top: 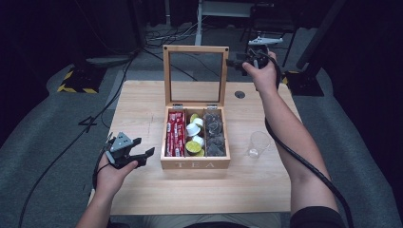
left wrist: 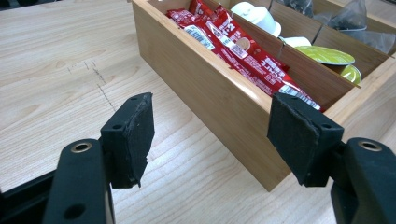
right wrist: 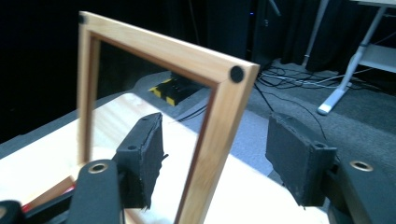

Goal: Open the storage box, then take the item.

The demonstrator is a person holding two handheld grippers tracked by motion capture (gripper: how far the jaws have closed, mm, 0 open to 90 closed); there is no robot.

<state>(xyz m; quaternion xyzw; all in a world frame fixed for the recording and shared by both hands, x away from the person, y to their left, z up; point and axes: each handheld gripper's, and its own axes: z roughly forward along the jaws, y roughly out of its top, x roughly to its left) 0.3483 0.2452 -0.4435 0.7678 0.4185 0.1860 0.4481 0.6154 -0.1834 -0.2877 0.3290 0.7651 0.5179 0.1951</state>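
The right hand-held gripper (top: 236, 62) is up by the right edge of the lid (top: 195, 75), which stands straight up. In the right gripper view its jaws are open with the lid's wooden edge (right wrist: 219, 140) between them, and the pads do not press on the wood; there is a gap on both sides. The left hand-held gripper (top: 145, 148) is low over the tabletop (top: 138, 104), just left of the tea box (top: 195, 164). Its jaws are wide open and hold nothing. In the left gripper view the box's near corner (left wrist: 261, 154) sits between the pads, a little way off. The tabletop to the left of the box is bare wood. To the right of the box, near the tabletop's edge, stands a clear cup (top: 258, 144), well apart from both grippers.
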